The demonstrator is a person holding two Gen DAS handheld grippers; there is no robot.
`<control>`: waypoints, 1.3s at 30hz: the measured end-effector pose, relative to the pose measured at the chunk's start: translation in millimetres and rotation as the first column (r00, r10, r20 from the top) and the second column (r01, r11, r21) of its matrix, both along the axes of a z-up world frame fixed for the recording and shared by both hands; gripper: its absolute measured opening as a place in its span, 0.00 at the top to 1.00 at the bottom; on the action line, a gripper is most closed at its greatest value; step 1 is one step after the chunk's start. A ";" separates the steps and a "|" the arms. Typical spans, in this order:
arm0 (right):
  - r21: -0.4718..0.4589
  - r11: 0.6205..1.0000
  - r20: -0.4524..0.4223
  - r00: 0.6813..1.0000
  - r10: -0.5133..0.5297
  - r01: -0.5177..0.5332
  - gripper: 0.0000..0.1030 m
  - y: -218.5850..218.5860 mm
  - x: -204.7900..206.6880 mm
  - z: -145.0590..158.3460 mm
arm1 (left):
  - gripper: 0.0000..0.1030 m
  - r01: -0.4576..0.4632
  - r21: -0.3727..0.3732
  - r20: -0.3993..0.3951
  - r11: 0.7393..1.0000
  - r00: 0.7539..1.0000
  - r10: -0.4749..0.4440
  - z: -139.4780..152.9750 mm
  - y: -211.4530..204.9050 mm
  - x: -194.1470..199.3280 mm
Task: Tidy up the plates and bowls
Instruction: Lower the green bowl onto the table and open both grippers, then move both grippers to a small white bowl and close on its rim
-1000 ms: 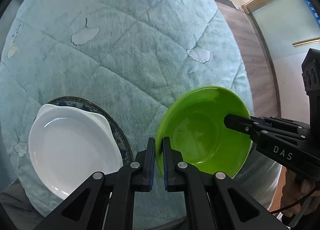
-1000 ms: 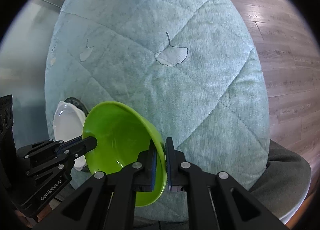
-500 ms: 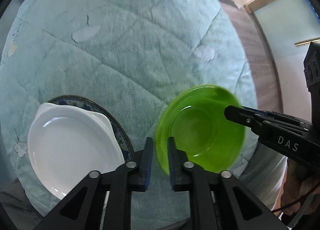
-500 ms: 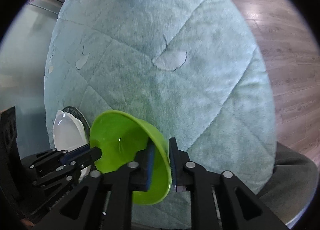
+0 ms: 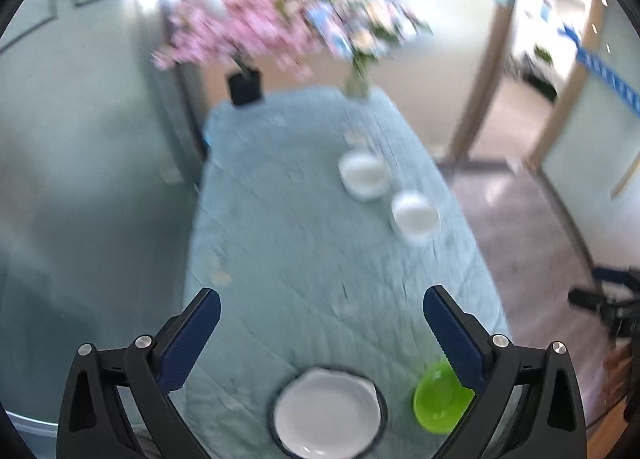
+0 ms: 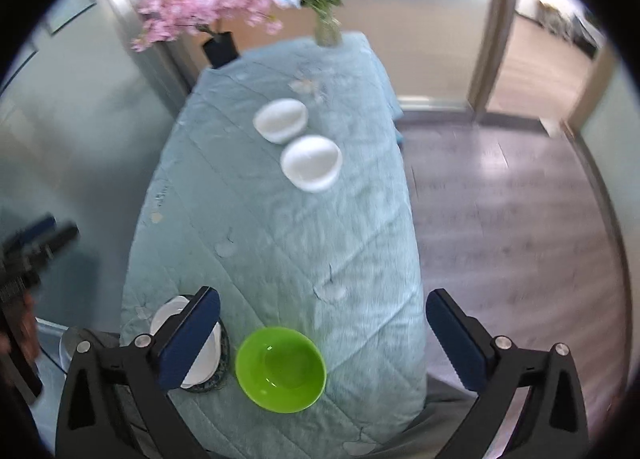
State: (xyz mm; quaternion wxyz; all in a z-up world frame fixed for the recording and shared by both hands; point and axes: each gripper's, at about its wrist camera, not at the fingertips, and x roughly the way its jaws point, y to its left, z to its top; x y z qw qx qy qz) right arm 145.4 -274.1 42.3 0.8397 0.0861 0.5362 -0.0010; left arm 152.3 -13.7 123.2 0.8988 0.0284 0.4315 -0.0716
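Note:
A green bowl point(image 6: 280, 369) rests upright on the pale blue quilted table near its front edge; the left wrist view shows the green bowl point(image 5: 438, 403) partly behind a finger. Left of it a white dish point(image 5: 328, 413) lies on a dark-rimmed plate point(image 6: 218, 373). Two white bowls point(image 6: 310, 163) point(image 6: 280, 119) sit farther back. My left gripper point(image 5: 320, 327) and right gripper point(image 6: 322, 325) hang high above the table, jaws opening wide with nothing between them.
At the table's far end stand a black vase point(image 6: 220, 47) with pink blossoms and a glass vase point(image 6: 326, 29) of flowers. Grey wood floor point(image 6: 500, 219) lies to the right, a grey wall to the left. A hand with the other gripper point(image 6: 24, 259) shows at the left edge.
Both grippers let go of the green bowl's rim, opened wide and rose well above the table, tilting up toward the far end. The bowl now rests on the cloth.

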 end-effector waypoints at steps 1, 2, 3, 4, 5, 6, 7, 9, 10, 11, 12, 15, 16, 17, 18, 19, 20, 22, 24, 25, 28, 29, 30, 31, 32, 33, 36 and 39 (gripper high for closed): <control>0.002 1.000 0.016 1.000 0.008 -0.008 0.01 3.4 2.6 8.2 | 0.01 -0.025 -0.005 0.024 1.000 0.999 0.025 14.2 10.8 2.0; 0.005 1.000 0.038 0.999 0.013 -0.013 0.01 5.5 5.9 18.9 | 0.01 -0.055 -0.006 0.056 0.998 0.997 0.056 27.8 20.0 2.5; 0.009 1.000 0.048 0.999 0.013 -0.013 0.01 7.5 8.1 24.9 | 0.01 -0.076 -0.005 0.090 0.997 0.993 0.076 41.7 28.6 3.1; 0.018 1.000 0.055 0.998 0.010 -0.011 0.01 6.1 10.3 31.3 | 0.01 -0.080 -0.005 0.115 0.997 0.990 0.080 54.7 36.1 3.7; 0.028 1.000 0.065 0.998 0.003 -0.004 0.02 5.7 13.6 37.7 | 0.01 -0.067 -0.001 0.134 0.998 0.989 0.066 67.5 42.7 7.4; 0.035 0.999 0.072 0.997 -0.005 0.002 0.04 5.5 16.9 44.1 | 0.08 -0.055 0.007 0.139 0.998 0.989 0.054 77.7 47.5 10.4; 0.038 0.999 0.082 0.997 -0.010 0.006 0.23 4.7 20.9 51.6 | 0.34 -0.040 0.026 0.139 0.999 0.990 0.036 86.7 50.8 15.0; 0.019 1.000 0.080 0.997 -0.010 0.008 0.79 5.8 27.9 62.7 | 1.00 0.001 0.071 0.098 0.997 0.995 -0.008 100.8 57.7 26.8; 0.006 1.000 0.078 0.997 -0.010 0.009 0.94 6.0 34.0 66.9 | 0.99 0.015 0.069 0.073 0.998 0.997 -0.020 105.6 59.9 34.9; 0.002 1.000 0.087 0.996 -0.003 0.003 0.94 6.3 40.6 73.2 | 0.99 0.019 0.054 0.080 0.998 0.996 -0.024 111.6 63.0 37.6; 0.012 1.000 0.097 0.995 0.004 -0.005 0.94 7.1 48.1 79.6 | 0.99 0.026 0.047 0.102 0.999 0.994 -0.031 120.5 63.8 41.7; 0.084 0.996 0.124 0.992 0.011 -0.022 0.54 4.0 74.1 99.0 | 0.64 0.030 0.026 0.149 0.999 0.988 -0.034 139.5 61.7 56.9; 0.088 0.996 0.127 0.992 0.016 -0.028 0.00 4.4 83.6 103.8 | 0.08 0.030 0.007 0.144 1.000 0.989 -0.030 144.1 60.9 65.1; 0.078 0.996 0.142 0.989 0.034 -0.046 0.00 7.2 95.9 110.8 | 0.03 0.017 -0.008 0.142 1.000 0.990 -0.016 147.2 60.6 75.0; 0.060 0.996 0.138 0.989 0.058 -0.067 0.00 10.6 105.6 112.2 | 0.02 0.008 -0.030 0.164 1.000 0.987 -0.003 149.2 59.8 84.2; 0.034 0.995 0.121 0.989 0.085 -0.090 0.00 15.2 120.0 114.3 | 0.01 0.008 -0.030 0.155 1.000 0.988 -0.003 148.3 56.9 97.3; 0.024 0.994 0.110 0.988 0.105 -0.108 0.00 18.6 133.2 115.2 | 0.01 0.011 -0.026 0.140 1.000 0.990 -0.008 147.2 53.9 108.7; 0.011 0.991 0.091 0.987 0.131 -0.133 0.00 22.1 155.7 117.3 | 0.01 0.025 -0.032 0.078 0.999 0.997 -0.022 138.2 45.7 142.2; 0.003 0.989 0.074 0.986 0.149 -0.150 0.00 22.8 184.9 119.3 | 0.01 0.050 -0.040 0.018 0.998 0.999 -0.049 128.7 35.4 174.0; 0.012 0.987 0.062 0.986 0.157 -0.158 0.00 20.5 199.5 118.7 | 0.01 0.062 -0.029 -0.002 0.998 0.998 -0.062 122.8 30.9 190.1; 0.045 0.989 0.037 0.989 0.142 -0.144 0.00 5.6 250.7 114.3 | 0.01 0.085 0.018 -0.044 0.996 0.996 -0.084 99.8 15.8 245.5; 0.059 0.990 0.037 0.991 0.129 -0.131 0.00 -2.7 268.5 112.3 | 0.01 0.079 0.030 -0.046 0.996 0.996 -0.077 93.7 11.4 260.4; 0.068 0.991 0.041 0.993 0.109 -0.112 0.00 -11.2 279.2 113.3 | 0.01 0.059 0.056 -0.042 0.997 0.998 -0.056 86.2 7.3 279.9; 0.071 0.994 0.046 0.996 0.078 -0.081 0.00 -21.9 298.1 111.8 | 0.01 0.042 0.077 -0.040 0.996 0.998 -0.038 78.1 3.7 299.9; 0.070 0.996 0.048 0.997 0.060 -0.063 0.00 -30.4 313.6 108.1 | 0.01 0.039 0.082 -0.045 0.996 0.998 -0.035 71.7 1.5 314.6; 0.071 0.996 0.050 0.997 0.051 -0.054 0.00 -35.7 323.5 105.3 | 0.01 0.043 0.073 -0.061 0.996 0.997 -0.039 61.2 -1.4 333.3; 0.090 0.996 0.036 0.999 0.014 -0.017 0.00 -51.7 361.4 75.4 | 0.01 0.063 0.038 -0.101 0.997 0.993 -0.059 29.4 -11.2 380.0; 0.096 0.994 -0.027 0.998 0.053 -0.051 0.01 -45.1 385.0 24.7 | 0.02 0.092 0.002 -0.179 0.996 0.980 -0.090 -16.3 -25.5 414.9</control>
